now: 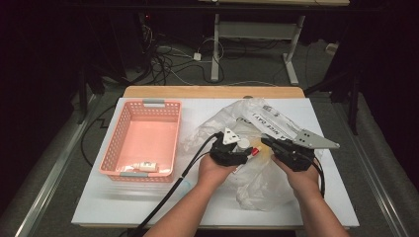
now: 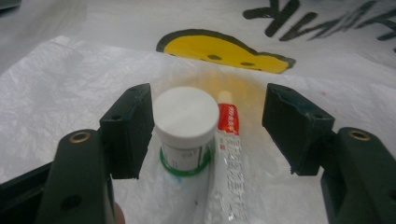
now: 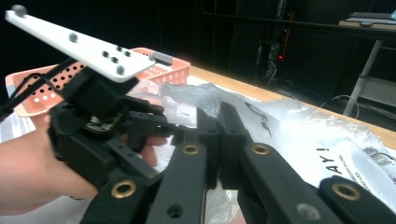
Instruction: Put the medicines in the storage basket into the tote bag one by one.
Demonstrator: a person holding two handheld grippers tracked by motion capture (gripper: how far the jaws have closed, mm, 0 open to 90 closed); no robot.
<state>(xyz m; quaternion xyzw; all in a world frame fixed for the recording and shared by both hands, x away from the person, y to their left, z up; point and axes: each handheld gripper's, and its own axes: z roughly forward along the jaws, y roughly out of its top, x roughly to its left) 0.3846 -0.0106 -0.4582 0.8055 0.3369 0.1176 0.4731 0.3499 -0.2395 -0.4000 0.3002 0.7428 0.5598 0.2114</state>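
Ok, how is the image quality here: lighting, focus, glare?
High view: the table is evenly lit, the room behind nearly black, and the bag shows mild sheen. Left gripper view: the jar and tube are sharp, the bag print behind is soft, and the near jaws are dim. Right gripper view: dark and grainy, with the basket slightly blurred.
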